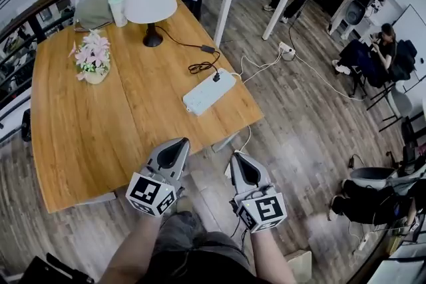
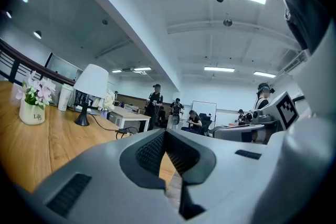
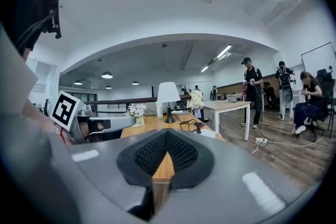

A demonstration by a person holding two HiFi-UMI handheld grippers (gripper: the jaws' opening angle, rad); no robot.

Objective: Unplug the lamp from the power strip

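Two grippers hang by the near edge of the bench [image 1: 86, 136]: the left gripper [image 1: 180, 143] and the right gripper [image 1: 237, 157], each with its fingers clenched on nothing. Ahead of the fingers, well apart, lies one white power strip [image 1: 208, 92] with one black plug [image 1: 216, 76] seated in it. Its cord runs to the one lamp [image 1: 150, 0], farther beyond. One flower vase [image 1: 93, 60] and one cup [image 1: 118, 8] stand beyond the left fingers.

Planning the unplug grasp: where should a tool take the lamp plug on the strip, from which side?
Grip the black plug body, not its cord. It stands on the top face of the strip, which lies flat on the table, so probably come from above, jaws across the plug's sides, and pull straight up.
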